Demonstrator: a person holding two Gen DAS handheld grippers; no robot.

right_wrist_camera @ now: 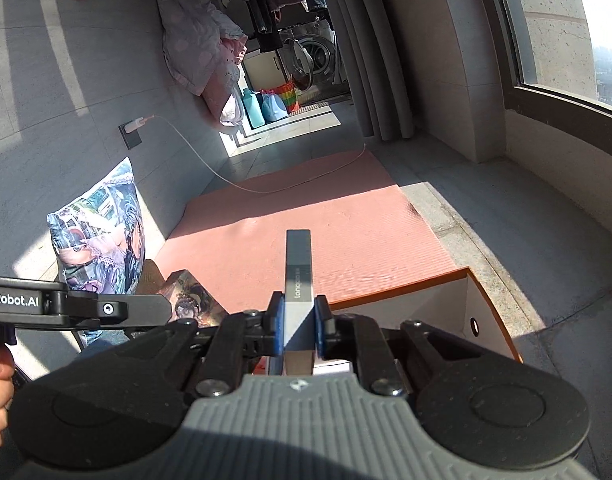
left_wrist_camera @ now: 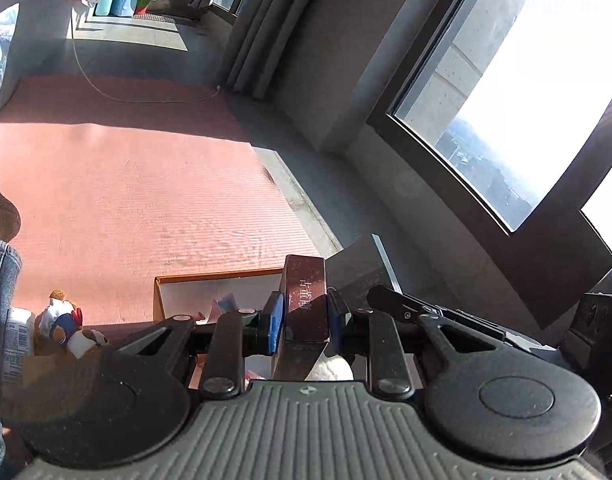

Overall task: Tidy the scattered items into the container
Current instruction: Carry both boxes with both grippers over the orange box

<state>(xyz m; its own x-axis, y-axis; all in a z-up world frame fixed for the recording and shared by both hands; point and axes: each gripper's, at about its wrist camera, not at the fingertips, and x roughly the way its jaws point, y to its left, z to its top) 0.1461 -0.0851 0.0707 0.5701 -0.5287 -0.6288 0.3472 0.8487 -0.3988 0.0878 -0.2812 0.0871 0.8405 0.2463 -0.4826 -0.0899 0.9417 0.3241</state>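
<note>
A pink mat (right_wrist_camera: 306,232) covers the floor toward twelve o'clock. On it sits the orange-rimmed white container (right_wrist_camera: 477,304), at about three o'clock of the right gripper (right_wrist_camera: 299,320), whose blue pads pinch a grey box (right_wrist_camera: 298,276) standing upright. The left gripper (left_wrist_camera: 306,320) is clamped on a dark brown box (left_wrist_camera: 306,300); the container (left_wrist_camera: 210,280) lies just behind it, at eleven o'clock. A plush toy (left_wrist_camera: 66,324) lies at nine o'clock.

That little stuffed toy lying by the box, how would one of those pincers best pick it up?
Judging by its pose, grip the plush toy across its soft middle, coming down from above: it lies on the mat, flanks exposed. Both grippers are full now.
</note>
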